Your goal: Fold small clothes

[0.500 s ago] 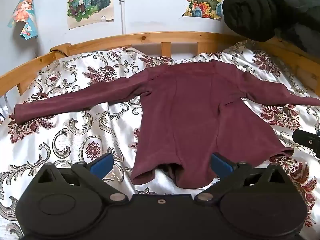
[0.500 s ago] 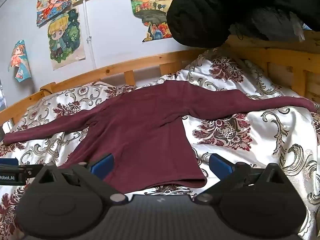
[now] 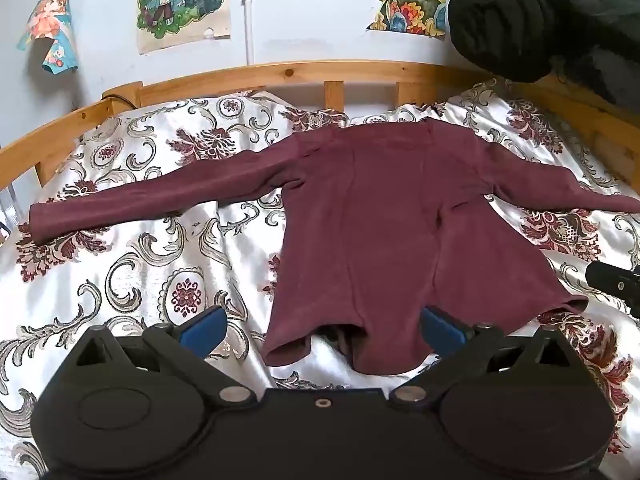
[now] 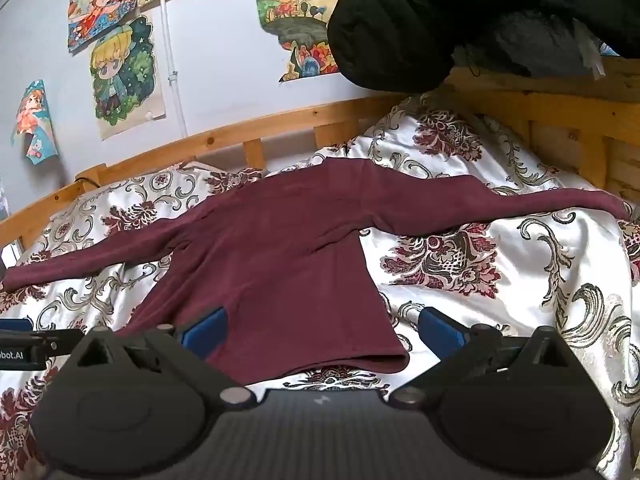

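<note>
A maroon long-sleeved top lies flat on the patterned bedspread, hem toward me, both sleeves spread out to the sides. It also shows in the right wrist view. My left gripper is open and empty, hovering just short of the hem's left part, which is slightly rumpled. My right gripper is open and empty, hovering over the hem's right corner. The right gripper's edge shows at the right in the left wrist view. The left gripper's edge shows at the left in the right wrist view.
A wooden bed rail runs along the back and right side. A black padded jacket hangs over the right rail corner. Cartoon posters are stuck on the wall behind.
</note>
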Demonstrator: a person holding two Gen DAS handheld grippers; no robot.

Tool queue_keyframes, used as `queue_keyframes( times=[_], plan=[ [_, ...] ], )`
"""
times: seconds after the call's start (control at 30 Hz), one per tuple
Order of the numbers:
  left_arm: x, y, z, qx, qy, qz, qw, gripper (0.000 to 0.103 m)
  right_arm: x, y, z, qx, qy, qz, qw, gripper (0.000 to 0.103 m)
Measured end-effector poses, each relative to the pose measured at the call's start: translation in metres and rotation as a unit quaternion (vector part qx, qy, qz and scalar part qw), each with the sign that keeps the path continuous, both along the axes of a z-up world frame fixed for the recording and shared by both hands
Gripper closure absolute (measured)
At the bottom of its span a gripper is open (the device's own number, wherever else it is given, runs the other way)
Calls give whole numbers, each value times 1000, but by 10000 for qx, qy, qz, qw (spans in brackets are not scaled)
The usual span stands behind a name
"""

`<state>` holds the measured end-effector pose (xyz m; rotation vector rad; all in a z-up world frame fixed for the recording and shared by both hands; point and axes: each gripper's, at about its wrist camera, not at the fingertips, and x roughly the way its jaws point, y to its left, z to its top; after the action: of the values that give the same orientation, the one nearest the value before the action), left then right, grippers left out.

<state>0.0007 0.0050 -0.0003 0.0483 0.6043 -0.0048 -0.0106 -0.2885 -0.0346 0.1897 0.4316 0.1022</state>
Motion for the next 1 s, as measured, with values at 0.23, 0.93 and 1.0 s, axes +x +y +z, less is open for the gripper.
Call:
queue_keyframes(
  times=[0.23,0.93,1.0],
  plan=[
    [0,-1,0,-3,21,15,10000,1,0,8,2,2,18,-85,10000,0],
    [0,-4,1,-9,15,-1,10000,1,0,7,1,19,25,-95,10000,0],
    [0,-4,0,-7,12,7,10000,1,0,6,1,22,35,-105,9999,0]
  ],
)
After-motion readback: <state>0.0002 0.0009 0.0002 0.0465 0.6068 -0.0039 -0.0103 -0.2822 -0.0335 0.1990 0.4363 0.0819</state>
